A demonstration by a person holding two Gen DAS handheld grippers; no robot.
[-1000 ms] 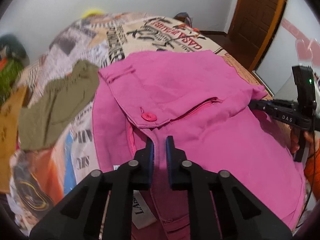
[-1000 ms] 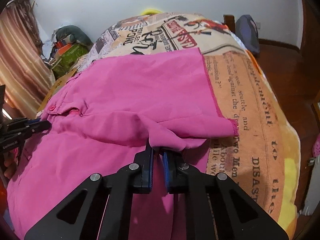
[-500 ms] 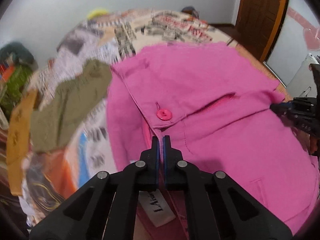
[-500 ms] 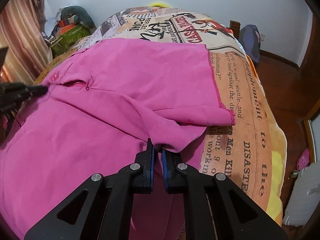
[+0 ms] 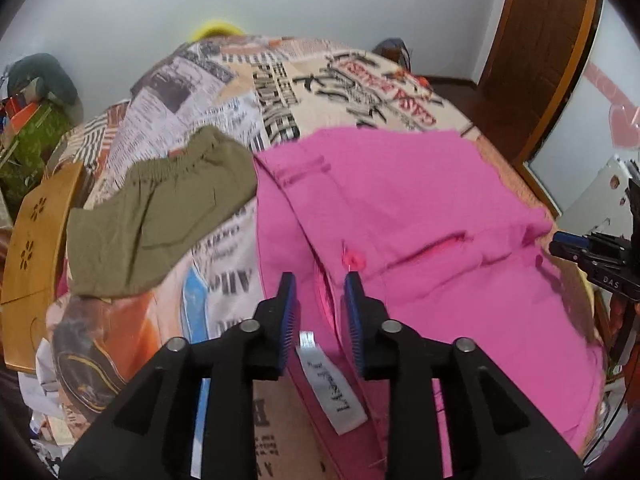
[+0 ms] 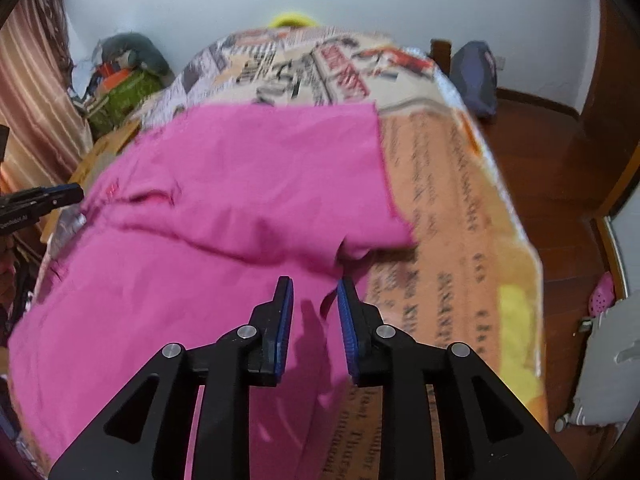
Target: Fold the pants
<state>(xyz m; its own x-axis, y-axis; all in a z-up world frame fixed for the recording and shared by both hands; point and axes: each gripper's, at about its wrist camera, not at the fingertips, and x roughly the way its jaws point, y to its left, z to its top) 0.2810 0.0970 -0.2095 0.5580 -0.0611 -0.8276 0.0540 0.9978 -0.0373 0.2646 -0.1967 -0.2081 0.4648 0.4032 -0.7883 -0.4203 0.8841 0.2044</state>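
Pink pants (image 5: 400,208) lie spread on the bed, folded over on themselves. Their waistband, pink button (image 5: 354,260) and white label (image 5: 336,388) show in the left wrist view. My left gripper (image 5: 320,280) hovers over the waistband, its jaws opening, and the pads press on nothing. In the right wrist view the pants (image 6: 224,200) fill the left half, with a folded leg end (image 6: 384,236) on the blanket. My right gripper (image 6: 312,284) is over the leg fold, jaws opening, and the cloth lies loose below the gap. Each gripper's tip shows at the edge of the other view.
An olive-green garment (image 5: 160,208) lies left of the pants on the newspaper-print blanket (image 5: 312,76). A wooden board (image 5: 36,248) sits at the bed's left edge. Clutter is piled by the wall (image 6: 124,76). Wooden floor (image 6: 552,168) and a door lie to the right.
Both grippers were shut on pink cloth and have since spread their jaws, letting go of it. Both have lifted a little from the bed, and the pants have settled flat.
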